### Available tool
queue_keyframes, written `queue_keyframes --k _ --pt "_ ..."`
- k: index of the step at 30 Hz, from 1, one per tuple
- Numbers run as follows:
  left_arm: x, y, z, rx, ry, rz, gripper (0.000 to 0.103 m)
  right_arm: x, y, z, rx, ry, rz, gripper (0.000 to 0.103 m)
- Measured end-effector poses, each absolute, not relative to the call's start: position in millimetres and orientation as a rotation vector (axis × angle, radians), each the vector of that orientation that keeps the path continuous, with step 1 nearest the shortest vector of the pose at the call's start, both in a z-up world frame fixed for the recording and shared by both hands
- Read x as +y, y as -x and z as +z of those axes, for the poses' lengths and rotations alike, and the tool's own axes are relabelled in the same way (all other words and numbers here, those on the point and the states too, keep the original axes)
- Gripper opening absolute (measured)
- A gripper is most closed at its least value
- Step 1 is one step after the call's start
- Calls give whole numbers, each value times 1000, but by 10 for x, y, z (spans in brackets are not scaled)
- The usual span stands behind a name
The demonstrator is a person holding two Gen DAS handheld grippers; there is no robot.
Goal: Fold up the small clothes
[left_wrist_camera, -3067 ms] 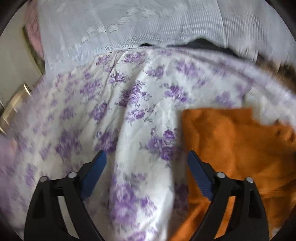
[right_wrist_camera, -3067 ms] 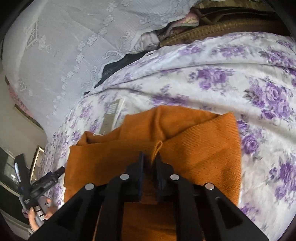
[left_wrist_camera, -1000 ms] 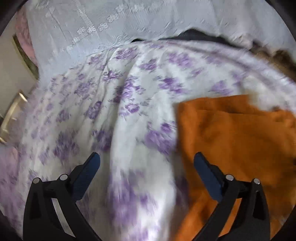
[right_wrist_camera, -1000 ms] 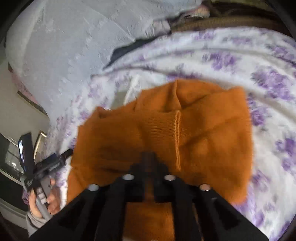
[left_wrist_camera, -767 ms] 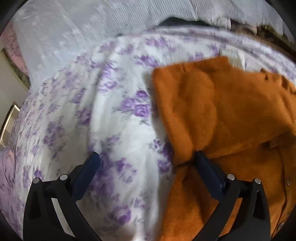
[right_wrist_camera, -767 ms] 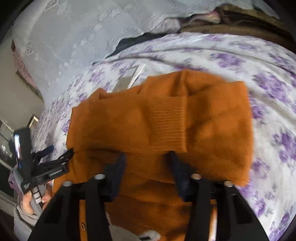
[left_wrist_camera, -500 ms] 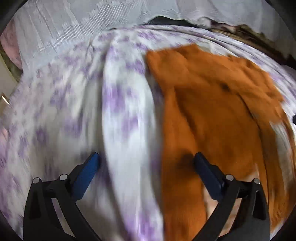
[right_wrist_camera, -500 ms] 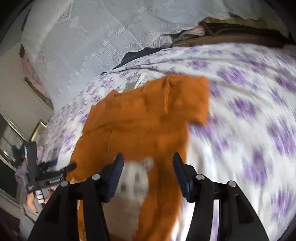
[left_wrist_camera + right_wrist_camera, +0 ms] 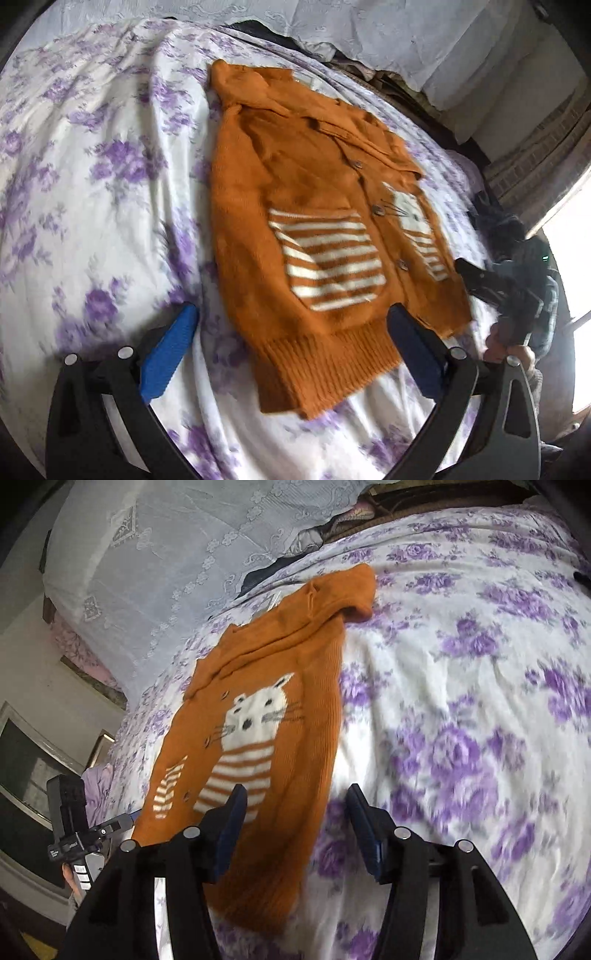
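A small orange knit cardigan (image 9: 295,206) with a white cat and stripes lies front up on the floral bedspread (image 9: 92,184), sleeves folded across its top. My left gripper (image 9: 291,347) is open and empty above the ribbed hem. In the right wrist view the cardigan (image 9: 266,709) lies left of centre. My right gripper (image 9: 295,823) is open and empty over its lower right edge. The right gripper also shows in the left wrist view (image 9: 498,291), and the left gripper in the right wrist view (image 9: 77,834).
A white lace cover (image 9: 166,554) drapes over the head of the bed. Dark bedding and a brown blanket (image 9: 424,502) lie along the far edge. A bright window (image 9: 569,266) is at the right. A framed dark panel (image 9: 26,760) stands beside the bed at the left.
My right gripper let go of the orange sleeve and opened. Both grippers pulled back toward the hem, so the whole cardigan front shows now.
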State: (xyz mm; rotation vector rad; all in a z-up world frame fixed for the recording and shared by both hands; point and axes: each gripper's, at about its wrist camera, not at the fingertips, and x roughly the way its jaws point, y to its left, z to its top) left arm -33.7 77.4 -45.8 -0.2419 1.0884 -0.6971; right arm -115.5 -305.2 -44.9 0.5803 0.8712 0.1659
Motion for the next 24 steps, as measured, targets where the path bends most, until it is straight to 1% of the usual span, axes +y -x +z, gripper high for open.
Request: queue_keyframes --k 2,6,9,10,12,14,16,18,19,20,24 --pt "767 403 -480 1113 288 -766 99 -3041 1198 -451 872 -588 181 58" --pt "719 435 -497 1112 278 -758 99 -2983 1234 -455 881 -593 213 58" --pt "751 296 -517 1114 363 -737 95 -2970 1143 -471 880 -635 235 58" --pt "751 258 -518 1117 384 -717 91 -2971 1116 -474 880 -649 245 58" --pt "722 254 -495 1106 383 -706 79 -2974 1092 -476 877 -672 257 56" --pt "736 312 -482 1109 379 -733 52 -2979 1145 -471 877 -681 272 50" --pt "762 315 -569 1164 463 -832 33 -2975 1200 -470 878 -677 288 48" --pt "743 310 -682 1216 482 -853 33 -2952 1222 -479 881 -661 294 48" --pt "714 300 -718 1230 459 -835 30 -2941 1212 -487 883 -655 294 48" --pt "700 296 -726 1235 449 -829 29 -2933 1204 -499 886 -649 296 48" --pt "715 289 -733 1239 462 -828 31 -2942 1221 -511 887 -645 294 44"
